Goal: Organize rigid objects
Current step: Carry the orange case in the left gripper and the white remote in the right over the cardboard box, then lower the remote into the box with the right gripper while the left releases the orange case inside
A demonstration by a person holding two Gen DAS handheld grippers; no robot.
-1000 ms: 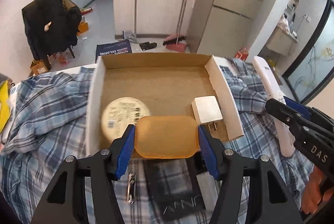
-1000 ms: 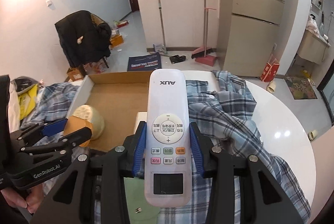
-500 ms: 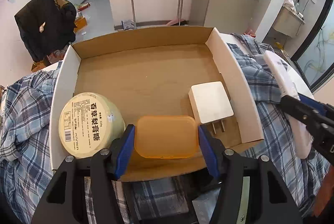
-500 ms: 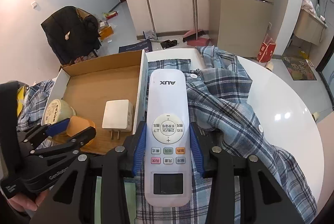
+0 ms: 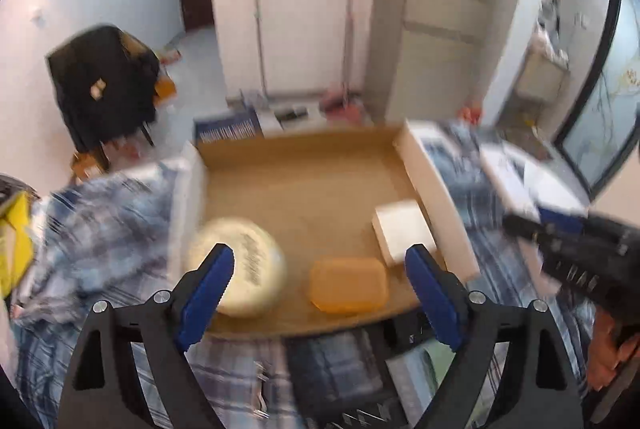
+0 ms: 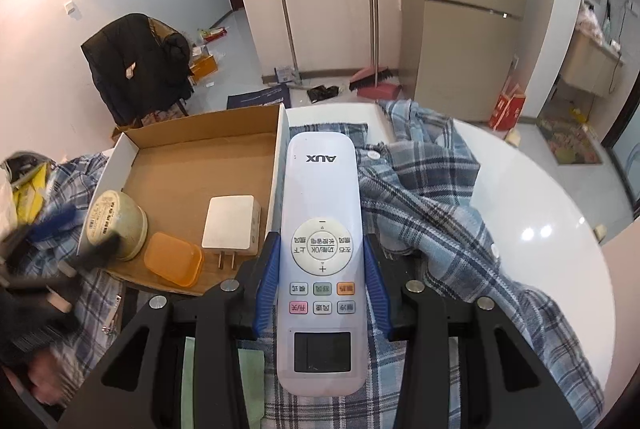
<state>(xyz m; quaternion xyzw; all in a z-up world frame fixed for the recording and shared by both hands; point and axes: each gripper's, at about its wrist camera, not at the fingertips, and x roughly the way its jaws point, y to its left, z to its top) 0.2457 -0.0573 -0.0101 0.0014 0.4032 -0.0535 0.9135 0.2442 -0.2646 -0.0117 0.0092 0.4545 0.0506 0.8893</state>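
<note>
Left wrist view, blurred: the left tool (image 5: 318,287) hangs spread wide, empty, just short of the cardboard box (image 5: 436,189). Ahead between its fingers the orange soap case (image 5: 347,290) lies on the box floor, a round tin (image 5: 240,265) to its left, a white charger (image 5: 402,229) to its right. Over the plaid shirt (image 6: 432,197), the right tool (image 6: 322,279) clamps a white AUX remote (image 6: 321,229).

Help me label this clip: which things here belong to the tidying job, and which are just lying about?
Part of the job:
cardboard box
round tin
orange case
white charger
AUX remote, clamped in the right hand-held gripper
left hand-held gripper, open

Lying about:
plaid shirt
broom
mop
</note>
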